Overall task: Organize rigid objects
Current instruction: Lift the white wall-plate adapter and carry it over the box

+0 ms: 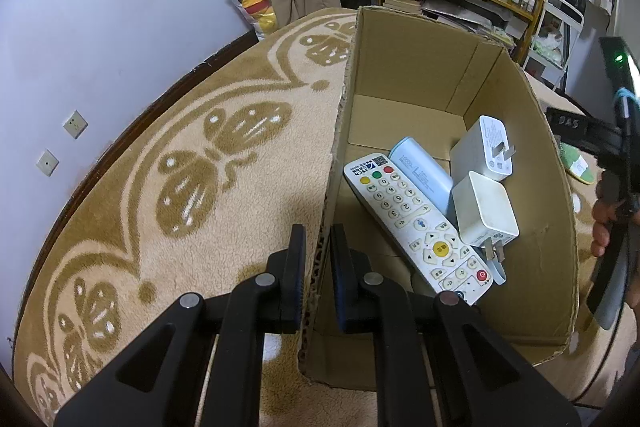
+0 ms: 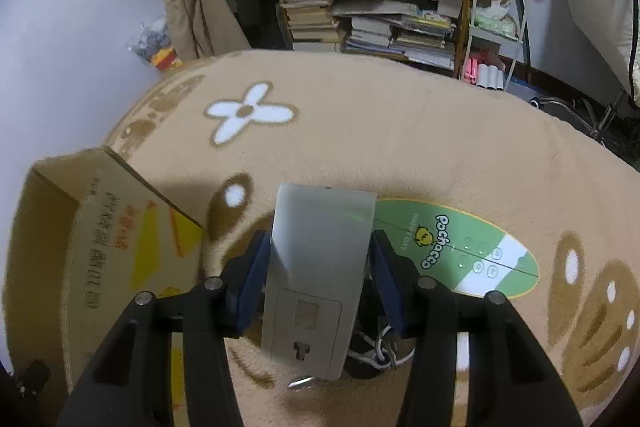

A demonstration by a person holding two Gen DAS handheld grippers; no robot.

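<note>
Left tongs (image 1: 316, 263) clamped on cardboard box (image 1: 400, 67) wall, right tongs (image 2: 318, 267) gripping silver power bank (image 2: 316, 267), green remote (image 2: 460, 251) just beside

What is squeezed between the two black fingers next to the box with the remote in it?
The cardboard box's side wall. In the left wrist view, the left hand-held gripper is shut on that wall's edge, one finger outside over the rug, one inside near the remote.

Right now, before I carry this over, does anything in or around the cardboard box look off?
The brown cardboard box has a ragged, torn near edge where the left gripper pinches its wall. Inside, the white remote control, pale blue power bank and two white plug adapters lie jumbled, overlapping. Otherwise nothing spilled.
</note>
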